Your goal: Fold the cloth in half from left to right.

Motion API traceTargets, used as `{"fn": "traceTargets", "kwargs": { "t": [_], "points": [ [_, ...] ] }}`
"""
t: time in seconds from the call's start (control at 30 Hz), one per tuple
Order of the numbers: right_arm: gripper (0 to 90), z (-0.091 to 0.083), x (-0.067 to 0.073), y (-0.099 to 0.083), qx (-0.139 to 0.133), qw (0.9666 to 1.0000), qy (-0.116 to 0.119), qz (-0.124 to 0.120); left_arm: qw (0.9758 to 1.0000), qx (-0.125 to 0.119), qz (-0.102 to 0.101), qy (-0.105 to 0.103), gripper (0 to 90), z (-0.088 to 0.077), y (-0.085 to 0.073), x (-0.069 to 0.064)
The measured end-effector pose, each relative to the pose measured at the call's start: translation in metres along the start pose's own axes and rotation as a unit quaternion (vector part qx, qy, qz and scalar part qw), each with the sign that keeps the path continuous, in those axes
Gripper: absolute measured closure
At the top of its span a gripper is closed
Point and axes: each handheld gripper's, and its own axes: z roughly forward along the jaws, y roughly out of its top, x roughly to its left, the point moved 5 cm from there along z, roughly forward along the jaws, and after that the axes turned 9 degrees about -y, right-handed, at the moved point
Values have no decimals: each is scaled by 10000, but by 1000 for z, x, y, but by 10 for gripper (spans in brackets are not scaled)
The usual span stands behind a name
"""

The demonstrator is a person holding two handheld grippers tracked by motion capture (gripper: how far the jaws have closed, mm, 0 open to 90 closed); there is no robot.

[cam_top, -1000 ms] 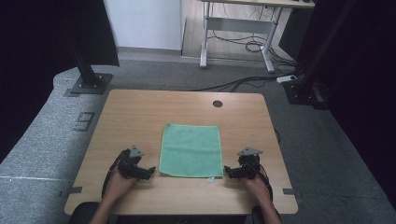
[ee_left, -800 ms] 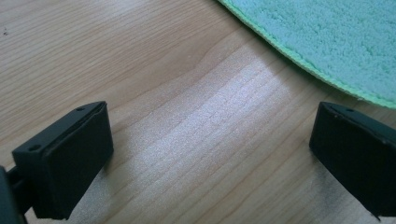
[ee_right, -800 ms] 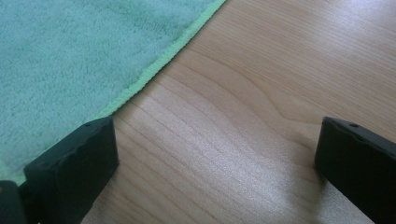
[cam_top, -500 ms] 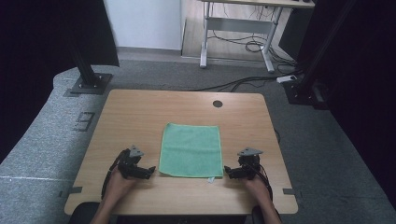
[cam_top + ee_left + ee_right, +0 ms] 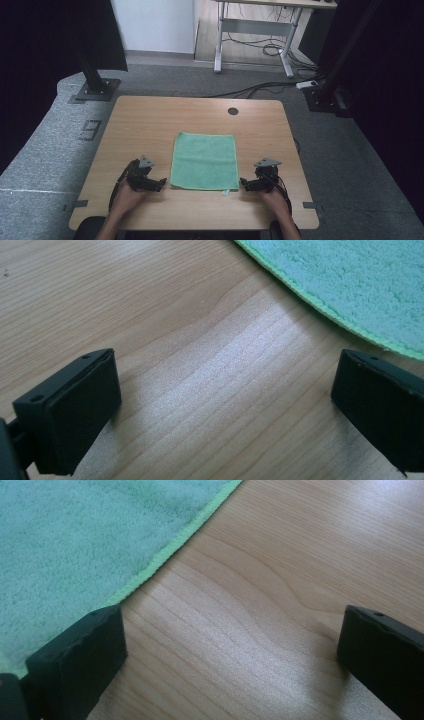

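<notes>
where it lies flat on the table point(image 5: 150, 120), green towel point(image 5: 205, 161) squarish, fuzzy, stitched edge, both claws gaping, left claw point(image 5: 159, 184), right claw point(image 5: 245, 185)

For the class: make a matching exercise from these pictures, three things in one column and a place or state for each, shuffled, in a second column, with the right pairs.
Things:
1. green cloth
2. left gripper
3. round hole in the table

Places or states:
A. open, beside the cloth's near left corner
B. near the table's far edge
C. spread flat in the middle of the table

Pairs: 1-C, 2-A, 3-B
</notes>
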Motion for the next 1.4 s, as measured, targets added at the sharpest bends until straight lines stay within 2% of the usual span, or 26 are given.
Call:
{"fn": "traceTargets", "kwargs": {
  "t": [0.23,0.33,0.53,0.8,1.0,1.03,1.2,1.4],
  "points": [
    [0,0,0,0,-1,10000,3,-1,10000,20,12,-24,0,1,1,0],
    [0,0,0,0,3,10000,5,14,10000,-12,-51,-81,0,-1,4,1],
    [3,-2,0,1,59,10000,11,54,9999,-121,-30,-28,0,-5,12,2],
    [6,-13,-1,8,-116,9999,-74,97,9993,-372,-80,8,4,-6,38,11],
    [6,-17,4,12,-184,9998,-57,99,9986,-510,-97,-48,14,3,56,12],
    [7,-18,8,14,-191,9998,-20,94,9986,-512,-79,-43,15,10,62,11],
    [6,-18,15,16,-197,9998,39,59,9992,-399,7,5,15,24,67,10],
    [6,-15,25,16,-121,9998,134,-21,9995,-119,162,254,15,37,59,11]
  ]
}}
